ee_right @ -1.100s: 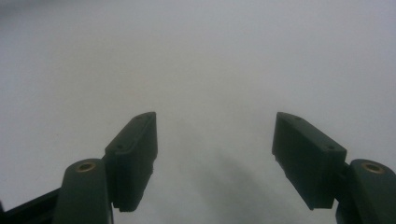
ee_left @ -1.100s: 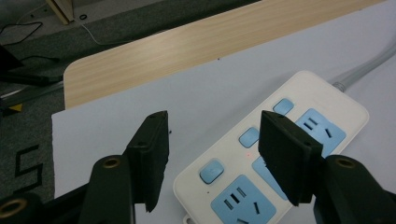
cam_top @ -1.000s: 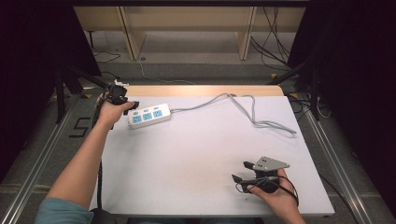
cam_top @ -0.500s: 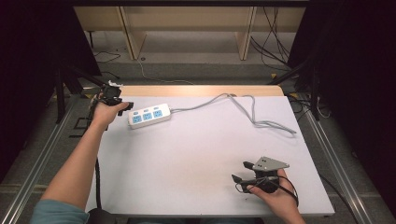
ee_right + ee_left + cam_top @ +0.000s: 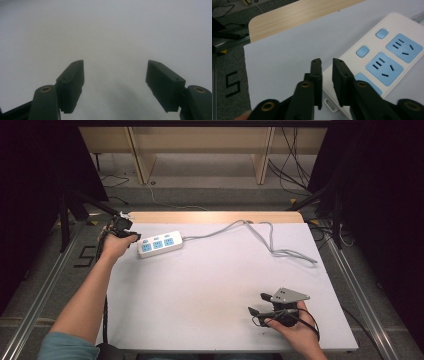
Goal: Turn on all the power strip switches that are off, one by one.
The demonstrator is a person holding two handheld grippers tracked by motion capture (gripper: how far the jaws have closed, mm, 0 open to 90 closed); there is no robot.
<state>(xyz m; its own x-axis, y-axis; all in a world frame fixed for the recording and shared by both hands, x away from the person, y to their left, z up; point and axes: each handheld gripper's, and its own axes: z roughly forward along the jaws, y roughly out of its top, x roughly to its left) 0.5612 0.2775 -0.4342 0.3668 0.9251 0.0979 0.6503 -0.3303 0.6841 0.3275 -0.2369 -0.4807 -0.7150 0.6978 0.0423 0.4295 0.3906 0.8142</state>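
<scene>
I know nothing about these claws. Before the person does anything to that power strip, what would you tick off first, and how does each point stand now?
1. Left claw at the power strip end: ok.
2. Left claw wide enough to take the strip: not ok, only a narrow gap.
3. Small red lights beside the blue switches: ok, showing.
4. Grey cord lying loose on the table: ok.
5. Right claw open, holding nothing: ok.
6. Sockets free of plugs: ok.

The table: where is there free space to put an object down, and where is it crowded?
The widest bare patch is the middle of the white table, bordered by the power strip behind, the grey cable to the right and the right gripper in front. The far left corner is crowded: there the left gripper sits at the strip's end.
</scene>
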